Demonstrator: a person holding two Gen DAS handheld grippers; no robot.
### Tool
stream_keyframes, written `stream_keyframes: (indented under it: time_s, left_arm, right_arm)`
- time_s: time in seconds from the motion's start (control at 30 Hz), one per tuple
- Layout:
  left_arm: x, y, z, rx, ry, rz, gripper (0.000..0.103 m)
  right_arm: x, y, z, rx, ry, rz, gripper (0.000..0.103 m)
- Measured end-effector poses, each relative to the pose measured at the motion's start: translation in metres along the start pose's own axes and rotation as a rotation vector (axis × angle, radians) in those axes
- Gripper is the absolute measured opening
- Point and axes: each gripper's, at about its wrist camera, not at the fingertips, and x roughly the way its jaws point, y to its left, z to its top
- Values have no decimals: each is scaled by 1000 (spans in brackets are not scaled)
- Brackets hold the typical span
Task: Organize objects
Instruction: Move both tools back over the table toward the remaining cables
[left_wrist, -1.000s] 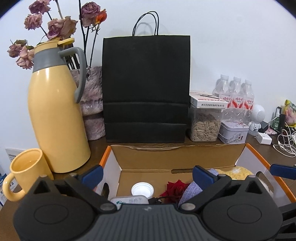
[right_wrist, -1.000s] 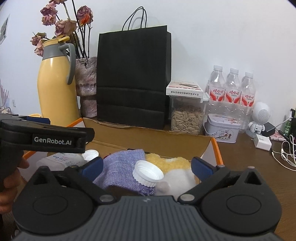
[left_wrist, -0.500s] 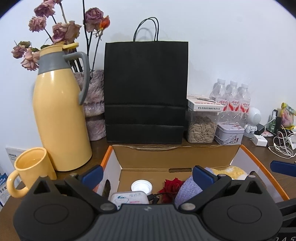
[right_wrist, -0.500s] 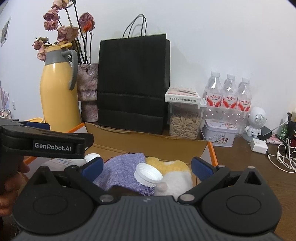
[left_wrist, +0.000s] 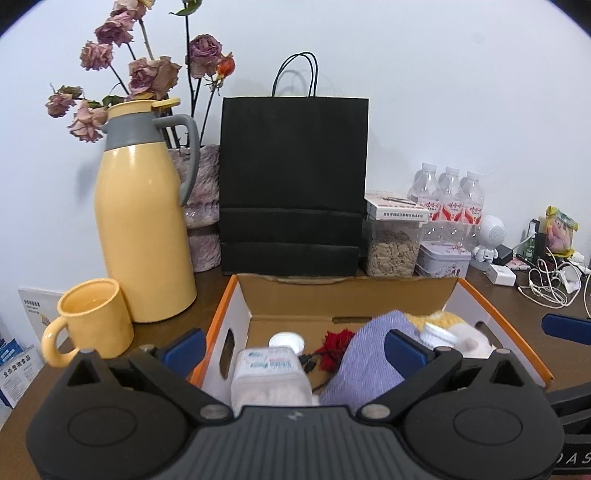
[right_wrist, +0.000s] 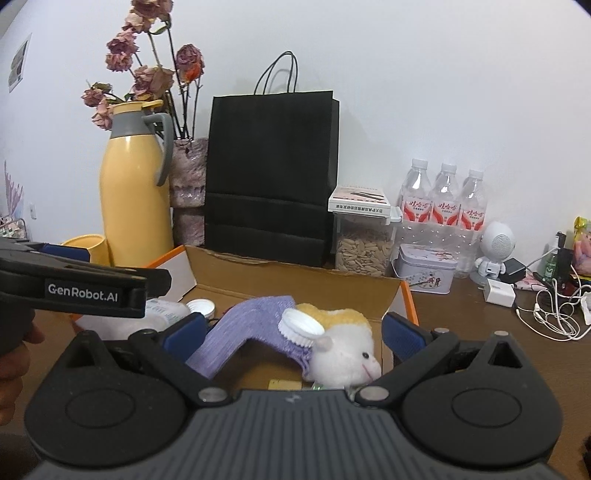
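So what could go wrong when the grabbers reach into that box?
The white cap sits loose and tilted on the purple cloth by the plush toy; pulling the cloth could send it rolling off. A thin cable lies by the red flower and might snag on a finger. Both grippers hover open over the box, close together, so they could bump.

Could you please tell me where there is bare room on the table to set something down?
Bare wood lies right of the cardboard box, in front of the tin and charger. The back row and the far-right cables are crowded.
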Motion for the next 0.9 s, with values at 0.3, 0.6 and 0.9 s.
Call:
stream_keyframes:
  time_s: [0.3,0.6,0.9]
  left_arm:
    - [-39,7,-27,6,34,4,103]
    - [-74,12,-56,14,79,19,103]
    - [-107,11,-78,21,105,23,103]
  right_arm:
    - [-36,9,-22,1,28,7,103]
    - [-69,14,-51,-6,73,-2,103]
    - [-99,15,-78,-11,118,-9,103]
